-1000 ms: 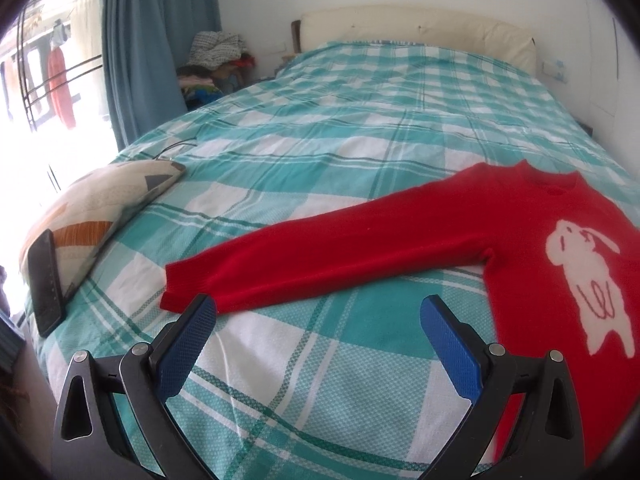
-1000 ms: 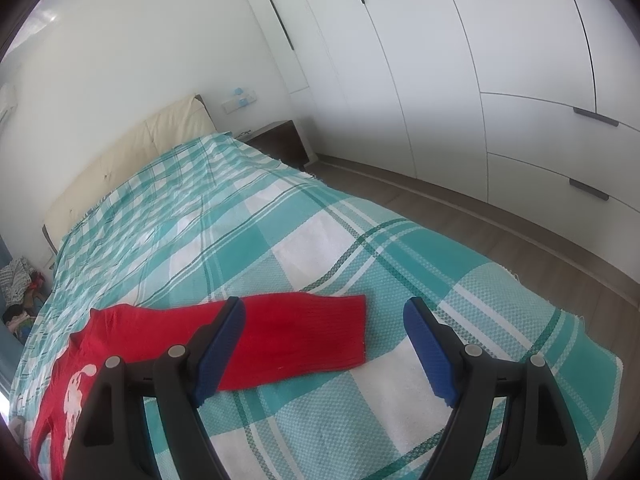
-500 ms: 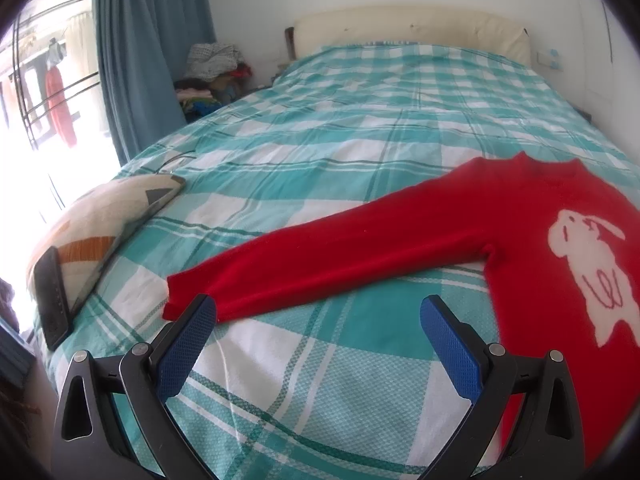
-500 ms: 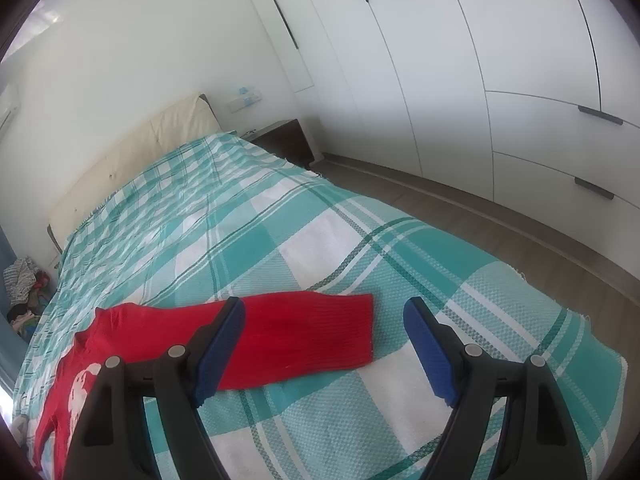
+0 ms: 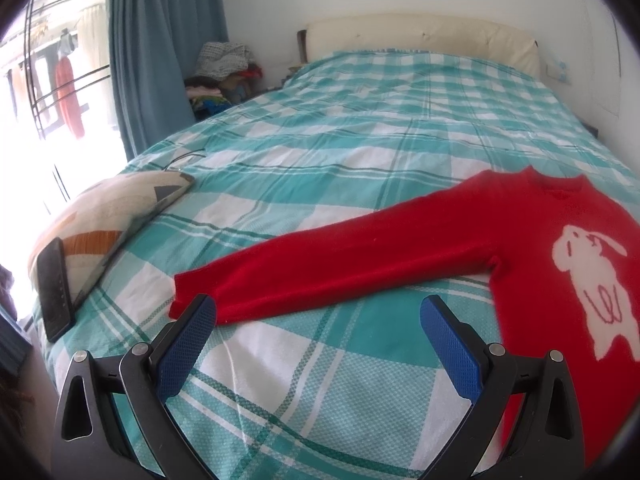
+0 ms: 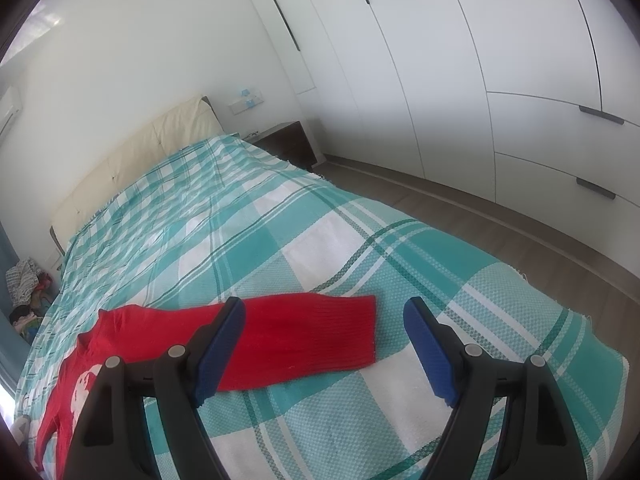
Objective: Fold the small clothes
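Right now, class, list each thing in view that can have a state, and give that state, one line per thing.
red sweater: unfolded, lying flat on the bed, both sleeves stretched out.
left gripper: open, holding nothing.
right gripper: open, holding nothing, sleeve cuff ahead of it.
curtain: drawn aside from the window.
wardrobe doors: closed.
phone: screen dark, resting on a cushion.

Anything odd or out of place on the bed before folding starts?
A dark phone lies on the patterned cushion at the bed's edge, where it could slip off. Otherwise the red sweater lies flat, sleeves spread, undamaged.
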